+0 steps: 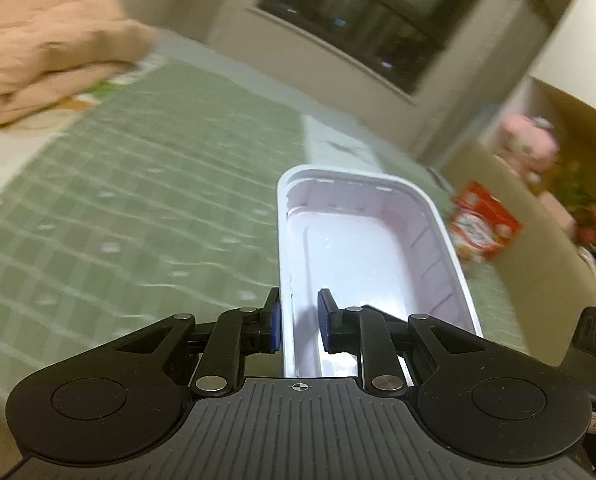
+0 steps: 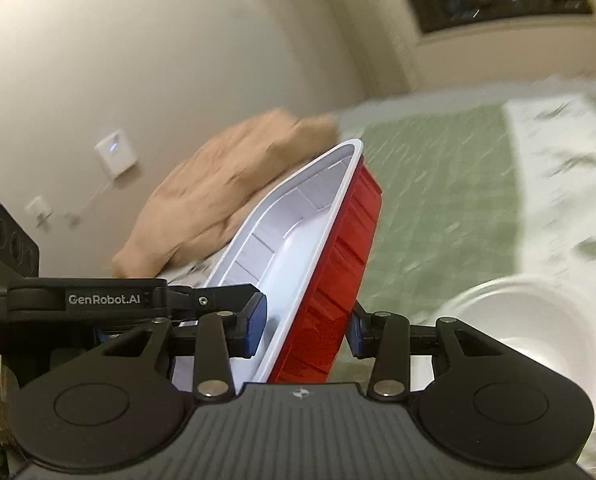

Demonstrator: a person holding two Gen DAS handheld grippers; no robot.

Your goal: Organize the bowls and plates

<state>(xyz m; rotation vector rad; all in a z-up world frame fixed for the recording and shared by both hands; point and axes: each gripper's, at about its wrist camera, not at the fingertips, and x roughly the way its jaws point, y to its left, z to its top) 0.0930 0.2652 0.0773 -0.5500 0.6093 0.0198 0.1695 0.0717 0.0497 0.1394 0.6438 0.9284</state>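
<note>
A rectangular tray (image 1: 350, 248), white inside and red outside (image 2: 338, 264), hangs in the air over a green checked cloth (image 1: 146, 200). My left gripper (image 1: 300, 320) is shut on the tray's left long wall, one blue pad outside and one inside. My right gripper (image 2: 306, 324) is shut on the opposite, red-sided wall, and the tray looks steeply tilted in the right wrist view. The left gripper's black housing (image 2: 98, 300) shows at the left of that view, beside the tray. A round white bowl (image 2: 518, 320) sits on the cloth, low on the right.
A beige bundle of fabric (image 1: 46, 52) lies at the far left of the cloth, also seen as fabric (image 2: 226, 192). A red box (image 1: 482, 224) and a pink plush toy (image 1: 530, 148) stand at the right. A wall with a dark window (image 1: 362, 20) is behind.
</note>
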